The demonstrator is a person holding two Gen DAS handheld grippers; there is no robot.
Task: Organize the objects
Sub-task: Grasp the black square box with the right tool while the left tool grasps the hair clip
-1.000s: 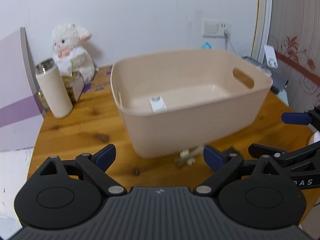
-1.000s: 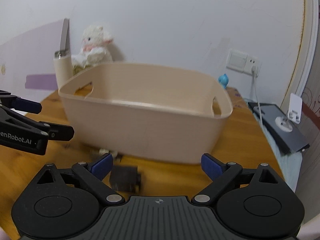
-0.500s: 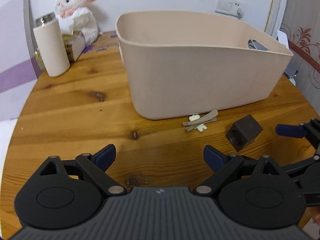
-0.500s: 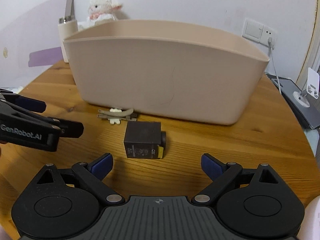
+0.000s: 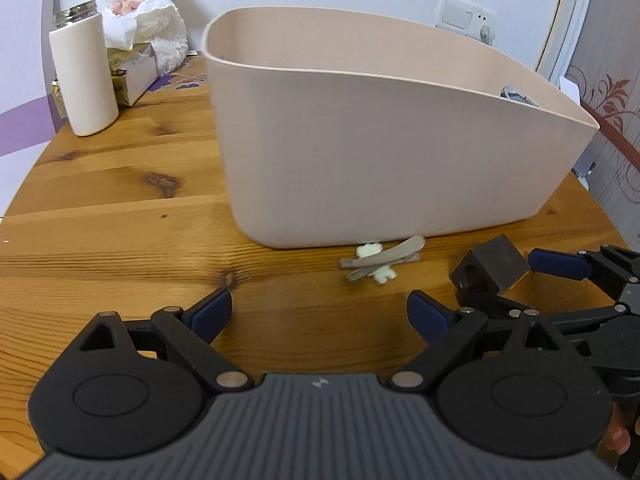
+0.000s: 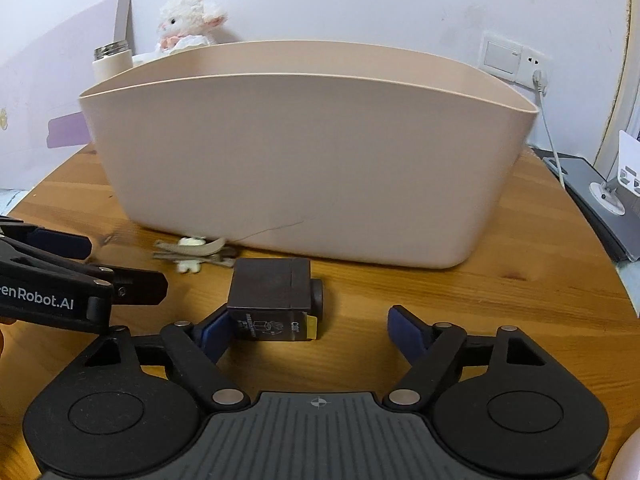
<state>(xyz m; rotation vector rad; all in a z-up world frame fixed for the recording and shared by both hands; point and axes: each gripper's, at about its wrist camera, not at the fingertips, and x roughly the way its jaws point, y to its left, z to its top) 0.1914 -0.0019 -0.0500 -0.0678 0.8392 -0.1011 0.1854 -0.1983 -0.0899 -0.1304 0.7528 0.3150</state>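
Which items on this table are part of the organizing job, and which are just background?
Job items:
- beige bin
- dark cube-shaped box, on the table in front of the bin
- hair clips, by the bin's base
- right gripper, open, around the box
- left gripper, open

Lying about:
- plush lamb
- white bottle
- tissue box
- wall socket

Observed at rear of wooden table (image 5: 100, 208): white tumbler (image 5: 85, 80), plush lamb (image 5: 150, 12), tissue box (image 5: 134, 68); wall socket (image 6: 516, 62) behind.
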